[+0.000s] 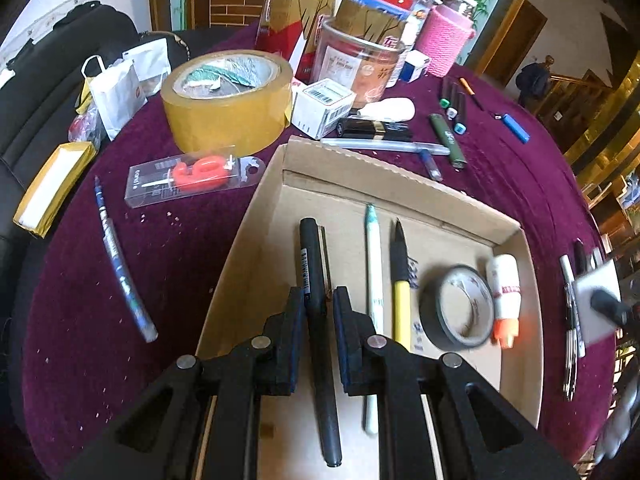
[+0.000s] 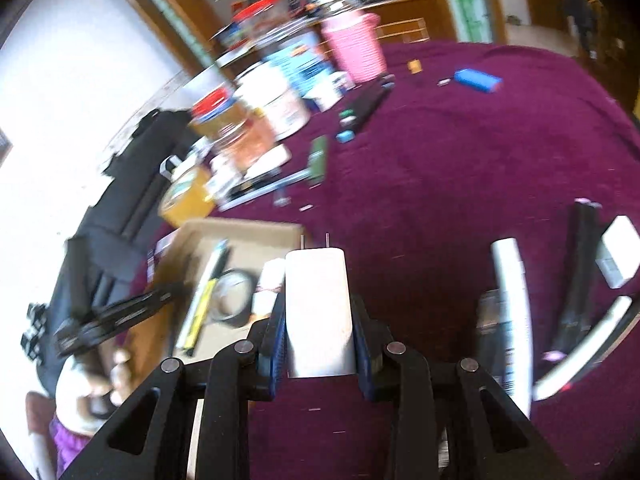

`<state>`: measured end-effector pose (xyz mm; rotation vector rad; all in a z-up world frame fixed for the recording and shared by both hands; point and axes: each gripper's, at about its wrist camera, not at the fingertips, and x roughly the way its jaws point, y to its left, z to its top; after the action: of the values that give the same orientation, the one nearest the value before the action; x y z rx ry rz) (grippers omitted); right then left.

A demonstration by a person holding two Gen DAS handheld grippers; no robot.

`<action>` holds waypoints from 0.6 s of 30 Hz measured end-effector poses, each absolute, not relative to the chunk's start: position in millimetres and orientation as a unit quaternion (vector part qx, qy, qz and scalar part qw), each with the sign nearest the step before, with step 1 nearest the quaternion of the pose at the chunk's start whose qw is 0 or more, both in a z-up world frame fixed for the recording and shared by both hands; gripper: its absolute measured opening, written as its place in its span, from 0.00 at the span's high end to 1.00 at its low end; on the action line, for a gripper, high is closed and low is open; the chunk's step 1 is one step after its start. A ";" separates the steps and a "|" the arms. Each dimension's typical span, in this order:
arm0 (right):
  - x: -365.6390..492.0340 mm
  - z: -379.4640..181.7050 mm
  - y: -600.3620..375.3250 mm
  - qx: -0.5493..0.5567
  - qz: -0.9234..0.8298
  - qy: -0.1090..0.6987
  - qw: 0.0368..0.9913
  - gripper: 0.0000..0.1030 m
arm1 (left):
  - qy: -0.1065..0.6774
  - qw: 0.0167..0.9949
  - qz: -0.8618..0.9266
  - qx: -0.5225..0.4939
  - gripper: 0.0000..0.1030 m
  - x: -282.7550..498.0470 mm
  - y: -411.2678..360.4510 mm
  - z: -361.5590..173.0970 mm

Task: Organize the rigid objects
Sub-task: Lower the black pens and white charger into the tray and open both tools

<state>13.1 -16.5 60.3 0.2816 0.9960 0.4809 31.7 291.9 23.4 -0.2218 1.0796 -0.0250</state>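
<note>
The black marker (image 1: 316,300) lies in the cardboard box (image 1: 516,236) near its left wall, beside a white pen (image 1: 374,276), a yellow-barrelled pen (image 1: 401,292), a dark tape roll (image 1: 458,308) and a small white bottle (image 1: 505,292). My left gripper (image 1: 318,300) straddles the marker with a gap on one side, so I read it as parted, either just letting go or about to close. My right gripper (image 2: 318,316) is clamped on a white plug adapter (image 2: 318,312), prongs forward, over the purple tablecloth (image 2: 460,160) just right of the box. I judge the adapter goes in next, into the bare floor at the box's far side. Only the left view shows the box contents sharply; only the right shows the adapter's grip.
</note>
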 end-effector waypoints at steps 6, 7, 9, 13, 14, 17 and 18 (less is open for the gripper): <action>7.3 54.9 38.3 0.127 0.286 0.491 0.813 0.70 | 0.483 0.865 -0.026 -0.134 0.63 26.5 297.0 36.5; 6.4 53.4 43.6 0.125 0.294 0.494 0.809 0.70 | 0.474 0.869 -0.028 -0.139 0.62 22.4 298.6 41.2; 1.0 48.6 62.1 0.111 0.316 0.504 0.796 0.70 | 0.452 0.878 -0.036 -0.151 0.58 9.0 302.4 53.0; -9.7 30.2 95.3 0.081 0.353 0.535 0.763 0.69 | 0.411 0.890 -0.053 -0.189 0.43 -23.8 316.3 71.7; -10.3 22.9 104.5 0.075 0.360 0.546 0.752 0.69 | 0.405 0.892 -0.056 -0.195 0.43 -31.1 319.0 74.3; -7.5 18.5 119.0 0.032 0.347 0.542 0.765 0.69 | 0.389 0.896 -0.064 -0.206 0.43 -53.3 324.6 80.7; -4.6 18.2 119.9 0.031 0.344 0.541 0.766 0.69 | 0.386 0.897 -0.066 -0.207 0.43 -58.9 325.6 82.2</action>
<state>-4.6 119.9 18.2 0.0677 1.1759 0.7481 -58.9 325.6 82.2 -0.4288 0.7988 -0.1374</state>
